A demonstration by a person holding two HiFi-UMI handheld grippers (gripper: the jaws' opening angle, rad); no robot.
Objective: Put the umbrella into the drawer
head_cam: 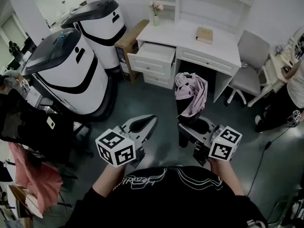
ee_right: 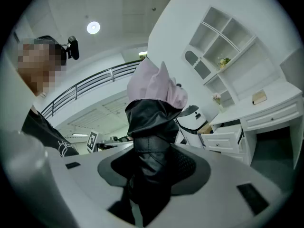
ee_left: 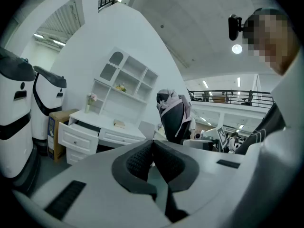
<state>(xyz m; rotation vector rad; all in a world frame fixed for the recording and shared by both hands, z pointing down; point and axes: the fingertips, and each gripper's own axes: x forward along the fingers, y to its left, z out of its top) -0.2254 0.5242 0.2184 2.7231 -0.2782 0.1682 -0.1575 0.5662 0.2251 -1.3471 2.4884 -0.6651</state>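
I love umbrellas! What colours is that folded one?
The folded fabric umbrella is black below and pale pink on top, clearest in the right gripper view.

Staged home-office corner inside a big lab hall: far white desk [head_cam: 216, 46] with shelf hutch [head_cam: 202, 6], open drawer [head_cam: 153, 57] and flower vase [head_cam: 156, 14]. Grey chair [head_cam: 249, 56] right, bulky white-and-black machines [head_cam: 71, 72] left. Bare grey floor [head_cam: 142, 103], mezzanine railing [ee_left: 228, 95].
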